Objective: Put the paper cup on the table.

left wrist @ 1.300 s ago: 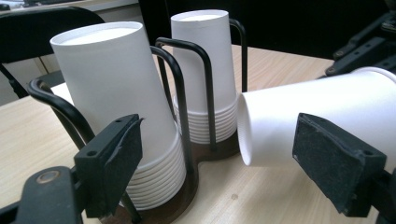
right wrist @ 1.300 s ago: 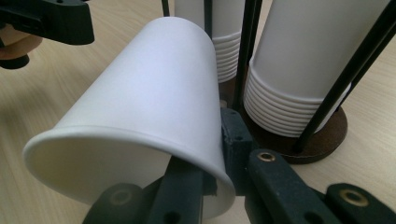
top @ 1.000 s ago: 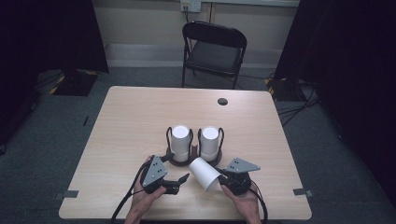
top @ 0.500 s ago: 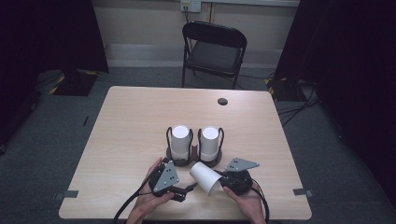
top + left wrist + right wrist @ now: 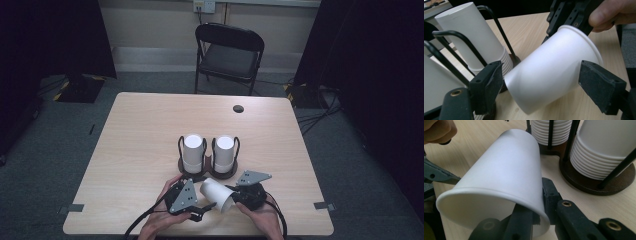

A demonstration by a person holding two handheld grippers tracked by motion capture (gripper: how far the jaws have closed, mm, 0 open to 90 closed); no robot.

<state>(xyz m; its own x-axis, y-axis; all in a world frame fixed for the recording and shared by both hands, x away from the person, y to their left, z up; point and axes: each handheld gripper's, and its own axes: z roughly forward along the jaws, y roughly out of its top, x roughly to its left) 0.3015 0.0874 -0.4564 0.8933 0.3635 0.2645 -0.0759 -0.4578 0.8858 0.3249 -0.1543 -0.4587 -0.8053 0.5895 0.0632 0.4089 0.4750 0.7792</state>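
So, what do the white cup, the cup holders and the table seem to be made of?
White cup: probably paper, matte, with a rolled rim.
Cup holders: apparently metal, thin black rods on round dark brown bases.
Table: light wood-grain surface, likely laminate, with a smooth, slightly satin finish.

High view is sitting above the person's side, looking fwd and down over the whole desk (image 5: 150,125). Both tongs cams are riding very close, looking along their own jaws from opposite sides, sharing the paper cup (image 5: 549,67) and the cup stacks (image 5: 596,147) w/ the high view.
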